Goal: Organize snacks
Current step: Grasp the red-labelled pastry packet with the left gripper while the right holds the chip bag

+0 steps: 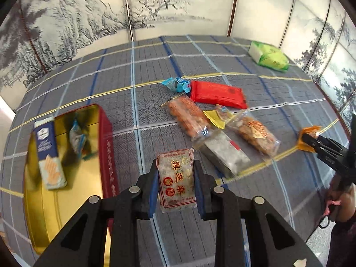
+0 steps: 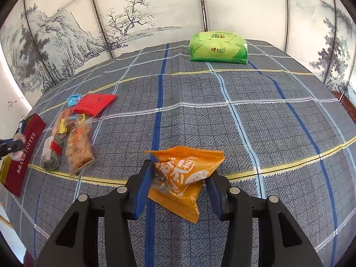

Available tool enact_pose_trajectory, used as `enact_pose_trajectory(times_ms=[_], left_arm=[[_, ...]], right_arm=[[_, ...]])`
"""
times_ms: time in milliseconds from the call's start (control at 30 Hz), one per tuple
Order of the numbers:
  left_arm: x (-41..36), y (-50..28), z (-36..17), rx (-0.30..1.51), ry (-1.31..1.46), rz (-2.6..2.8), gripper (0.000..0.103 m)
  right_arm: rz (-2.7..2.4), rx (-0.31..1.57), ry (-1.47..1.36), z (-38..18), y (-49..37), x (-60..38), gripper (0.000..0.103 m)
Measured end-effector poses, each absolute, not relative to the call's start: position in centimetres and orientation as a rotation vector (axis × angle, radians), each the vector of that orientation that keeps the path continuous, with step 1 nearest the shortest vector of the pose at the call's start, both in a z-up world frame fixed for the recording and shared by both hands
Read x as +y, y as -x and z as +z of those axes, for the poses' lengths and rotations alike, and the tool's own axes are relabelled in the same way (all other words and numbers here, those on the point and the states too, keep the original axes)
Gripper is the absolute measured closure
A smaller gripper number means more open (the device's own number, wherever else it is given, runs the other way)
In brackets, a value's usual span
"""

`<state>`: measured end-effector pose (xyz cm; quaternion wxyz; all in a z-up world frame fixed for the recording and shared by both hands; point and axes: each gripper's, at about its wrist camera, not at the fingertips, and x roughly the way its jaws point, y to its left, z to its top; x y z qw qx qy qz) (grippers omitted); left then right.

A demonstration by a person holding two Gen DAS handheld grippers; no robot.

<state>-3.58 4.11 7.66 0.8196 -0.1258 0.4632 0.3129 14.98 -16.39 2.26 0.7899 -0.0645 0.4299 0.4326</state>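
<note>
Snacks Spread on a Checked Bench, One Packet in Each Gripper

Screens painted with ink trees and mountains (image 2: 66, 33) stood around the bench on every far side. The bench (image 2: 244, 122) was covered by a grey cloth crossed with blue, white and yellow lines.

A green tissue pack (image 2: 218, 47) lay at the far edge, well apart from everything else. At the left sat an open red tin (image 1: 66, 178) with a gold inside, marked TOFFEE on its wall; a blue and white packet (image 1: 50, 153) and a small pale blue packet (image 1: 77, 139) lay inside it.

Between the tin and the bench's middle lay a loose heap of snacks. A red packet (image 1: 217, 94) was farthest back, with a crumpled blue wrapper (image 1: 176, 84) just beside it. Two clear bags of orange-brown pieces (image 1: 189, 115) lay nearer, a yellow wrapper (image 1: 214, 120) between them, and a clear bag with grey contents (image 1: 222, 155) partly under one of them.

The left gripper (image 1: 176, 178) was clenched on a sesame candy packet (image 1: 176, 180) with red and gold characters, held just beside the tin's wall.

The right gripper (image 2: 180, 178) held an orange packet (image 2: 181, 178) between its pads, off to the right of the heap. The packet was creased and tilted, its lower corner hanging toward the cloth. At the right edge of the left wrist view, part of a hand (image 1: 342, 202) showed behind that gripper.
</note>
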Motion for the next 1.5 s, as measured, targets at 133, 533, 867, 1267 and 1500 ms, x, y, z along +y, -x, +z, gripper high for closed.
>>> enact_pose_trajectory(times_ms=[133,533,867,1267,1500], left_arm=[[2.7,6.0,9.2,0.944,0.278,0.684,0.078],[3.0,11.6,11.7,0.866,0.196,0.799,0.078],[5.6,15.3,11.2,0.865,0.187,0.895,0.078],[9.6,17.9,8.2,0.892,0.218,0.957,0.078],[10.9,18.5,6.8,0.916,0.227,0.993,0.078]], right_arm=[[0.929,0.925,0.143,2.2,-14.9,-16.3,0.055],[0.892,0.897,0.261,2.3,-13.9,-15.1,0.048],[0.870,0.893,0.279,2.3,-13.6,-14.8,0.048],[0.868,0.892,0.282,2.3,-13.7,-14.8,0.047],[0.868,0.892,0.283,2.3,-13.7,-14.8,0.047]])
